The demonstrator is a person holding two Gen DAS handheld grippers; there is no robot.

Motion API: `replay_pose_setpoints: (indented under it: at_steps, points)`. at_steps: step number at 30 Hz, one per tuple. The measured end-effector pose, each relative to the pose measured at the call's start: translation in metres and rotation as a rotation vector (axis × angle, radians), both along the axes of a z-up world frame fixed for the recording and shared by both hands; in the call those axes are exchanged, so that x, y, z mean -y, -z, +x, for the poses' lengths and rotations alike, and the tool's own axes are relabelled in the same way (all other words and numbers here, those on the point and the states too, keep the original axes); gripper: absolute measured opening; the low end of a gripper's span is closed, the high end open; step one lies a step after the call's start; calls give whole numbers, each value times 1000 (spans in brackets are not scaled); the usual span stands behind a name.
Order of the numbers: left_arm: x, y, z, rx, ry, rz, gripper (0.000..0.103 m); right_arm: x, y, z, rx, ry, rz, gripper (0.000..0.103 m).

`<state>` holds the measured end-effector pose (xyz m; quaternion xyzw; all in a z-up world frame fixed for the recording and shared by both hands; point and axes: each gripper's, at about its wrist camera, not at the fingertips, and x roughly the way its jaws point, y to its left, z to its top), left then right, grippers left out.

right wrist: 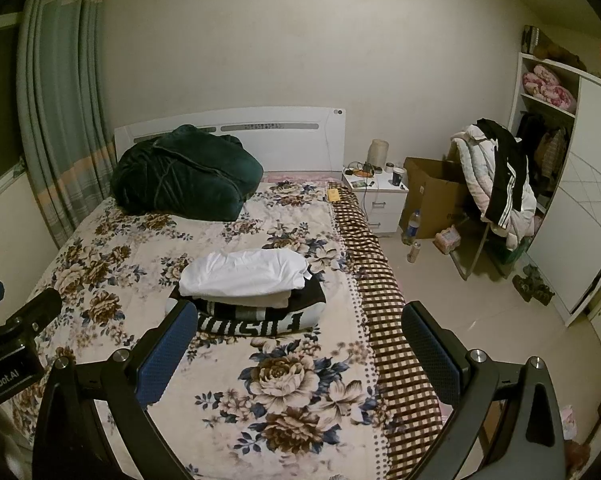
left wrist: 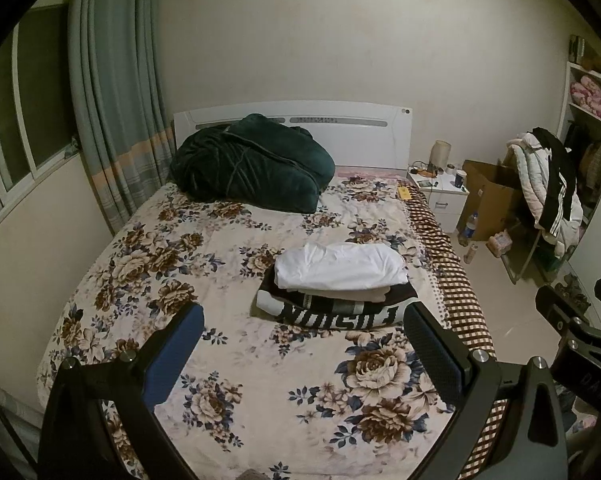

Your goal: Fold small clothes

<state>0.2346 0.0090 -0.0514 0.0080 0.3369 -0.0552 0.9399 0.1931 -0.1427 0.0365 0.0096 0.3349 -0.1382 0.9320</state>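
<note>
Bed (left wrist: 228,264) with floral quilt fills both views. Green blanket (left wrist: 252,164) heaped at headboard. Stack of 3 folded clothes (left wrist: 336,284) on quilt's right side, white on top. Left gripper (left wrist: 304,332) and right gripper (right wrist: 300,332) spread wide, empty, above quilt.
</note>
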Motion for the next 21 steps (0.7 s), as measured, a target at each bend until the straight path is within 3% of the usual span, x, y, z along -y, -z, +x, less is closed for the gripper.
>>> replay_pose_setpoints:
  at_steps: [21]
  points:
    - [-7,-2,-4,-3,-3,3,102,-5,9,-2,6,-16,20,103]
